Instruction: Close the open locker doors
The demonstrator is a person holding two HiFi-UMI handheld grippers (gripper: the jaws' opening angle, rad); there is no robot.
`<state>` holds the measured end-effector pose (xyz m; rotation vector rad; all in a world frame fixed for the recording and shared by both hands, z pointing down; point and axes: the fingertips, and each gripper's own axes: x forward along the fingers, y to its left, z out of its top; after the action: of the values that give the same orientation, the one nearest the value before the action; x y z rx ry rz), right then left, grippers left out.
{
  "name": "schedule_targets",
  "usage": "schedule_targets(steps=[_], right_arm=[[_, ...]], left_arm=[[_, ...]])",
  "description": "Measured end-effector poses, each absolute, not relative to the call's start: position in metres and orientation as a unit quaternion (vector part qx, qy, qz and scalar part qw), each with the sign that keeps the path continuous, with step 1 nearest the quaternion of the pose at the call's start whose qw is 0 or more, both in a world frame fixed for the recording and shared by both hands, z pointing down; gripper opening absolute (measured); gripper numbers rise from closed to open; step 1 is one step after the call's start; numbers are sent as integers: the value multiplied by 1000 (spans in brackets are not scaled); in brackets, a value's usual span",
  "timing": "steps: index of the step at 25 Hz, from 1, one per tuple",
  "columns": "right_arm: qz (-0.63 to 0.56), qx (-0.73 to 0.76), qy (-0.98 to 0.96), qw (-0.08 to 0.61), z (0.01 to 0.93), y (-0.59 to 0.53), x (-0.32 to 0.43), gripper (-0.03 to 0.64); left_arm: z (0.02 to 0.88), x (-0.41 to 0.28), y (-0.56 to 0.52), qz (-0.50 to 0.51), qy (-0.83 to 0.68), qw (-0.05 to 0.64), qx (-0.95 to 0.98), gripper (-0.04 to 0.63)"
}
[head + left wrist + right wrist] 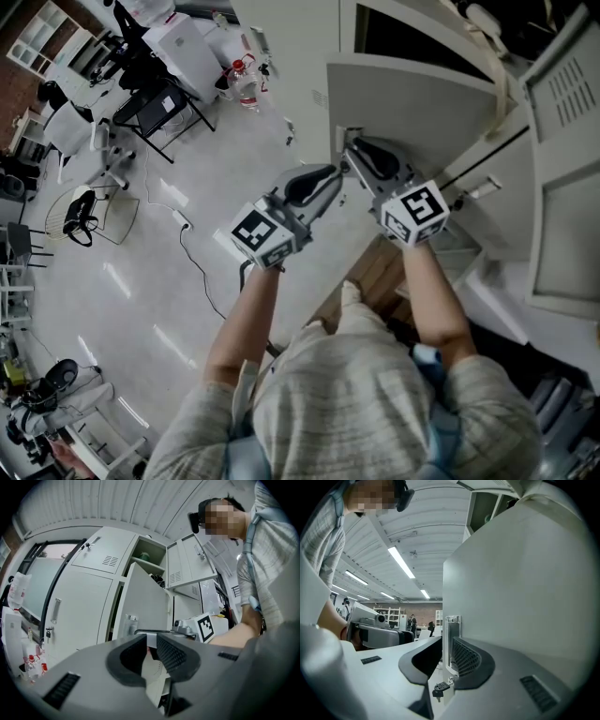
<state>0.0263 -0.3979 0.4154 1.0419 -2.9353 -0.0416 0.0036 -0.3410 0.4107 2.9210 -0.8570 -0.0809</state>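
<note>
A grey locker door point(412, 103) stands open toward me, and both grippers meet at its free edge. My right gripper point(352, 142) has the door's metal handle point(452, 639) between its jaws, with the ribbed pad point(465, 657) against the handle. A key point(439, 690) hangs below the handle. My left gripper point(339, 172) sits just left of it by the same edge. In the left gripper view its jaws point(151, 641) stand a narrow gap apart with nothing clearly gripped. The door point(145, 602) rises ahead there, with the right gripper's marker cube point(206, 626) beside it.
Another locker door point(192, 564) hangs open above an open compartment point(147, 557). Closed vented doors point(562, 94) stand at the right. On the floor at the left are a cart point(159, 103), a bottle point(242, 80), cables and a chair point(80, 214).
</note>
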Motion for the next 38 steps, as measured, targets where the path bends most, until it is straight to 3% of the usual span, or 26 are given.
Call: schedule_targets(steps=[38], right_arm=[[24,517,-855,43,433,-475,117,75]], left_arm=[[402,33,-396,-42,-258,37,965,69]])
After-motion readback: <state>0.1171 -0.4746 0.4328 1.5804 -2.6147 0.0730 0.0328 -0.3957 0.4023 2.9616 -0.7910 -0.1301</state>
